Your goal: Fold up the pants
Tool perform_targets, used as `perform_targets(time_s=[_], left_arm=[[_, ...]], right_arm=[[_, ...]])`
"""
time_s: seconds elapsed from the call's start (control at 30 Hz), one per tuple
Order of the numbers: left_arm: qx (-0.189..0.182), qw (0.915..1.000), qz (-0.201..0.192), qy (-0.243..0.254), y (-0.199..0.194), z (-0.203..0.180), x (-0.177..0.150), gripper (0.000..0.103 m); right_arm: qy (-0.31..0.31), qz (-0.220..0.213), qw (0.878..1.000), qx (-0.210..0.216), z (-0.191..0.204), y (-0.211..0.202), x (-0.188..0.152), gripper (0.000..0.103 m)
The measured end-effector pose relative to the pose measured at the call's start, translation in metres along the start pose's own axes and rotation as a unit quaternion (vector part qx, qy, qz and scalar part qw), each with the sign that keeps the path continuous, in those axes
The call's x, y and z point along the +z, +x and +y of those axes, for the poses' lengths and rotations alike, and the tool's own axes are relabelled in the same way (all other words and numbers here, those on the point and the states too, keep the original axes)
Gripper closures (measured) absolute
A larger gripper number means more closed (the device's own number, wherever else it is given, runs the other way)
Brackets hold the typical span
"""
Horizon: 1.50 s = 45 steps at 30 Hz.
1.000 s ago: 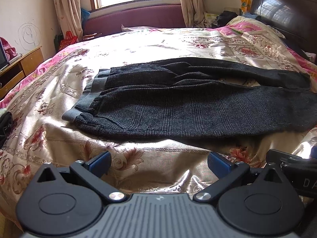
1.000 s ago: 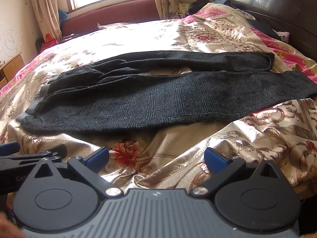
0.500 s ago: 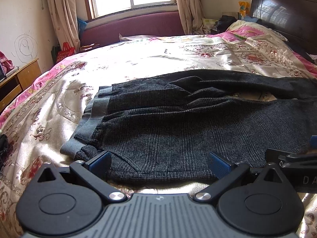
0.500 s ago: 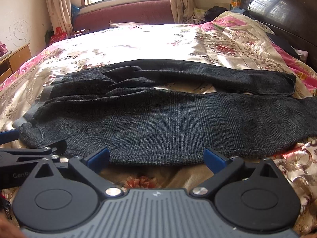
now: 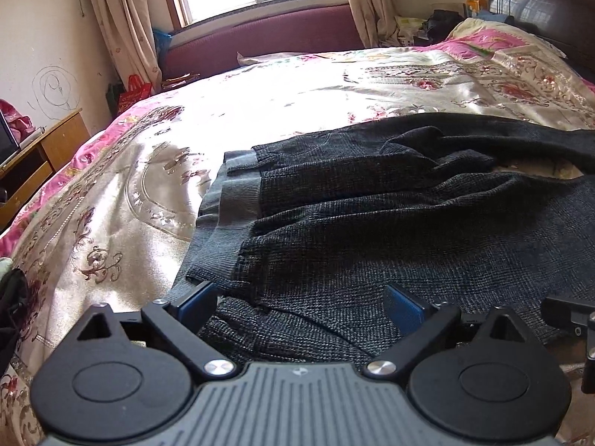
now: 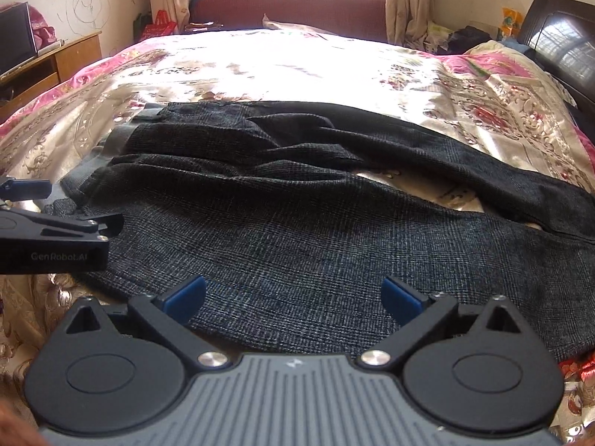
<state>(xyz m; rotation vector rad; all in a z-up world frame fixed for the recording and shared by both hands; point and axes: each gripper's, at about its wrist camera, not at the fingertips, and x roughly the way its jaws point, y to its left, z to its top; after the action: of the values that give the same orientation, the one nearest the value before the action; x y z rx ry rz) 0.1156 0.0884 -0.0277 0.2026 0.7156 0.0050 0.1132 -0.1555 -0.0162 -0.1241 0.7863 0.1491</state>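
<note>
Both grippers have advanced over the near edge of the pants (image 5: pixel 409 230), which lie spread on the bed (image 5: pixel 156 193). Left gripper (image 5: pixel 300 303) and right gripper (image 6: pixel 293 295) jaws gape wide, empty. Risk: pinching only the top layer, so the fold drags crooked.

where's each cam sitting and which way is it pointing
Left wrist: on the left gripper, facing across the bed at the pants waistband; open blue fingers show.
Right wrist: on the right gripper, facing the near pant leg; open fingers plus the left gripper at left edge.
Shared: pants, bedspread, window wall.
</note>
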Motion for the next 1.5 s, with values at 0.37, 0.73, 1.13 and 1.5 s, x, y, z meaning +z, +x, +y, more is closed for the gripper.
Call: perform_targets(time_s=[0.37,0.73,1.13,1.5], left_arm=[[0.001,0.9990,0.026,-0.035,-0.004,0.038,-0.015,0.000],[-0.001,0.9987,0.036,0.035,0.025,0.016,0.006,0.000],[-0.184,0.9719,-0.014,0.146,0.036,-0.097,0.072,0.000],[-0.270,0.9331,0.065,0.229,0.057,-0.204,0.085,0.000]], right_arm=[[-0.011,0.024,1.000,0.002,-0.003,-0.008,-0.007,0.004],[0.000,0.043,0.998,0.037,-0.020,0.040,0.005,0.004],[0.152,0.054,0.983,-0.084,-0.176,0.017,0.017,0.005],[0.264,0.146,0.920,-0.251,-0.355,0.006,-0.031,0.005]])
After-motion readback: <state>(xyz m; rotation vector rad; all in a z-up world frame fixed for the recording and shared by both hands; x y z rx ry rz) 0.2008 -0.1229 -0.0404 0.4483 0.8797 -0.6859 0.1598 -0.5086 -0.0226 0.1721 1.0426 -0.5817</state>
